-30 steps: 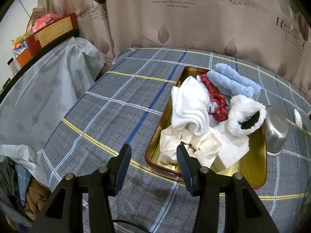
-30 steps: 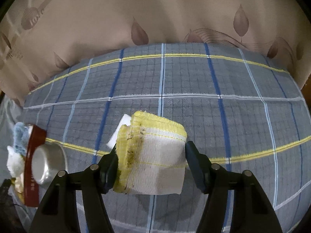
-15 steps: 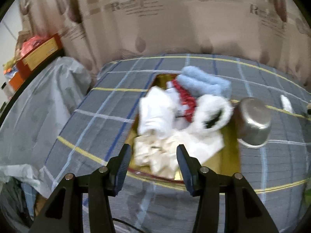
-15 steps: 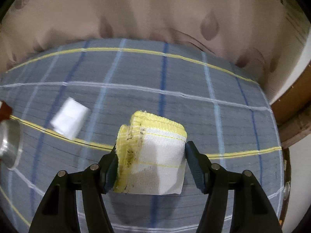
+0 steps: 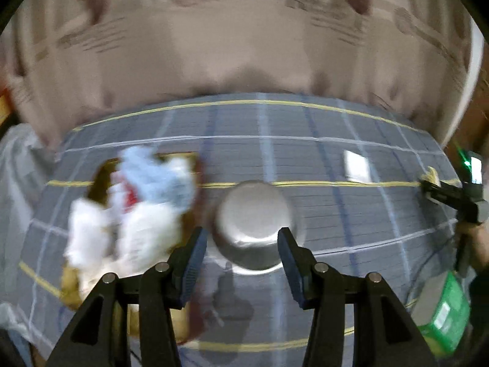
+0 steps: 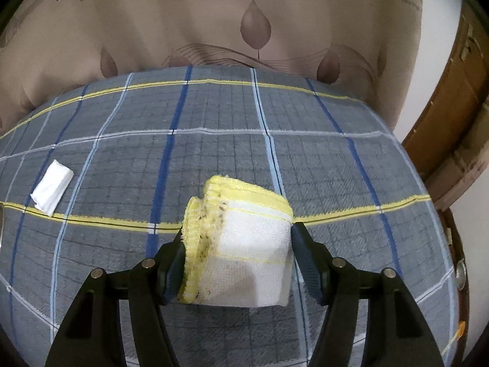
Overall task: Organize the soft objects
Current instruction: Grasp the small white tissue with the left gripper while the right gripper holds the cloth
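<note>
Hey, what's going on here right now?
A person is sorting soft things on a plaid-covered table. The right gripper is shut on a folded cloth with yellow edging. The left gripper is open and empty, facing an upturned metal bowl beside a tray piled with soft items.

Grey-blue checked tablecloth (image 6: 214,153), crossed by yellow, white and dark-blue stripes. On the tablecloth, plain white folded tissue (image 6: 52,187). Held above it, white cloth (image 6: 244,244), yellow-edged, dark-speckled. Behind the tablecloth, beige curtain (image 6: 244,15), brown leaf print.
</note>
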Motion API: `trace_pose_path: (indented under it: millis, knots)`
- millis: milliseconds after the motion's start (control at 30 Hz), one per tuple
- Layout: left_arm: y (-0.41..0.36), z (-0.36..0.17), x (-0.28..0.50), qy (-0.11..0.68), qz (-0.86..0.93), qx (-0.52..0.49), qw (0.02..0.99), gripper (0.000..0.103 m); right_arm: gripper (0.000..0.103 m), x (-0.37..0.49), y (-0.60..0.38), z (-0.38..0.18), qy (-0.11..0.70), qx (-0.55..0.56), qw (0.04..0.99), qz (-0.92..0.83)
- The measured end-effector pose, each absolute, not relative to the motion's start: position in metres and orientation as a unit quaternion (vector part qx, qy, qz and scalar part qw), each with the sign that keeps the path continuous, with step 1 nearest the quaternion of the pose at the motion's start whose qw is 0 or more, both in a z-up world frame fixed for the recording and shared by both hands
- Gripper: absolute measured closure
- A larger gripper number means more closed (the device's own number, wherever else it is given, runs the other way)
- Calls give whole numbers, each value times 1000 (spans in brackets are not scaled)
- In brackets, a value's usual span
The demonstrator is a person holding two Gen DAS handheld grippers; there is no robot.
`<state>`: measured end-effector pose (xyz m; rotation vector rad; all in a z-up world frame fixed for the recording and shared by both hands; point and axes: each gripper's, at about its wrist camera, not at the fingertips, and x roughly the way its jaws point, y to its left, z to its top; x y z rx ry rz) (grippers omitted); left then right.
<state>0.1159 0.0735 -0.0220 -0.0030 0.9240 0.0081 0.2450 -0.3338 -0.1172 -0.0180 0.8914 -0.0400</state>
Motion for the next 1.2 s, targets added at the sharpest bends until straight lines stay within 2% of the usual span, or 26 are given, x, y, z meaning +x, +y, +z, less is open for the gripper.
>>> trace_pose_path:
  millis: [533,867,1200]
  knots:
    - [-59,-77,224,483,-128,19,866,54,41,246,-329,-129,414,-37,909,-27]
    - [-88,-107,282,512,-139,-9,848,54,40,247,-331,-130,417,-31,908,-24]
    - [-95,-121,301,512,-133,-2,849,54,38,248,-333,-131,419,-23,907,-19]
